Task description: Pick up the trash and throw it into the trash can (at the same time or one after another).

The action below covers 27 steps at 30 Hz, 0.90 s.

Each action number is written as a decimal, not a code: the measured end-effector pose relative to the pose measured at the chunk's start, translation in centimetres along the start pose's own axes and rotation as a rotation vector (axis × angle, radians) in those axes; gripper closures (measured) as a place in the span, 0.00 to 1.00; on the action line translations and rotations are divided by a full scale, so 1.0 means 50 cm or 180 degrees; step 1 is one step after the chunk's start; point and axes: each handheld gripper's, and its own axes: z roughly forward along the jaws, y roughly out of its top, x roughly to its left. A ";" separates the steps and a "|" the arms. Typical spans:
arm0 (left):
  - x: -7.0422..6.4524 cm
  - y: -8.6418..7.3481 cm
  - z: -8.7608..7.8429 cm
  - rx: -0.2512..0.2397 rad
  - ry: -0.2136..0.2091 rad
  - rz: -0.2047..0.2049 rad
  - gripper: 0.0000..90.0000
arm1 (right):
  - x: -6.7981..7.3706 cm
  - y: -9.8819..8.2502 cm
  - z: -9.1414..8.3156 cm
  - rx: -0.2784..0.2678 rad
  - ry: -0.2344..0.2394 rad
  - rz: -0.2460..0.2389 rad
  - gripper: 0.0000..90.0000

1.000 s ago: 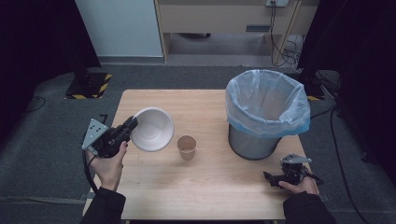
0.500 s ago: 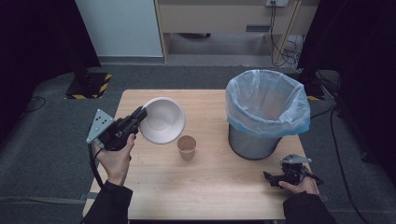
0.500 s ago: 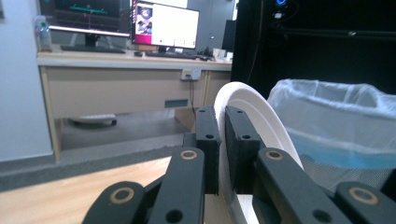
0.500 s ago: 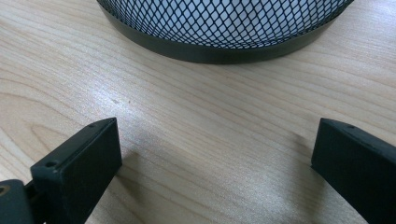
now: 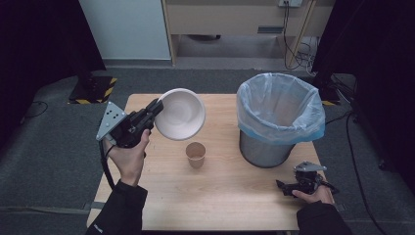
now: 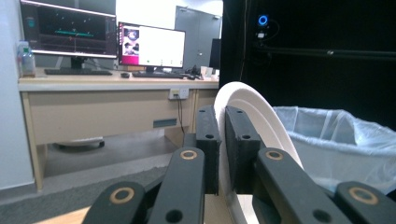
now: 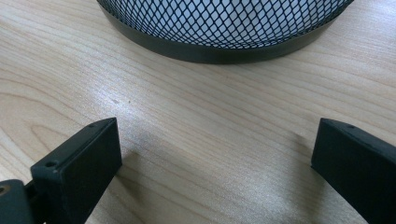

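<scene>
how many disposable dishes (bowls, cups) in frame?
2. A white bowl held by its rim in the left gripper, lifted above the table; a brown paper cup upright mid-table. Anything inside the bin can't be seen.

A brown paper cup (image 5: 195, 154) stands upright near the middle of the wooden tabletop (image 5: 230, 196). To its right stands a mesh waste bin (image 5: 280, 117) lined with a clear plastic bag, well apart from the cup.
</scene>
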 end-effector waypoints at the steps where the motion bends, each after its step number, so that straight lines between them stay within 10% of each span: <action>1: -0.002 0.003 0.003 -0.0012 -0.0004 0.0005 0.94 | 0.000 0.000 0.000 0.0000 0.0000 0.0000 0.02; 27: -0.070 0.089 0.105 -0.0247 -0.0241 0.0173 0.94 | 0.000 0.000 0.000 0.0001 0.0001 0.0001 0.02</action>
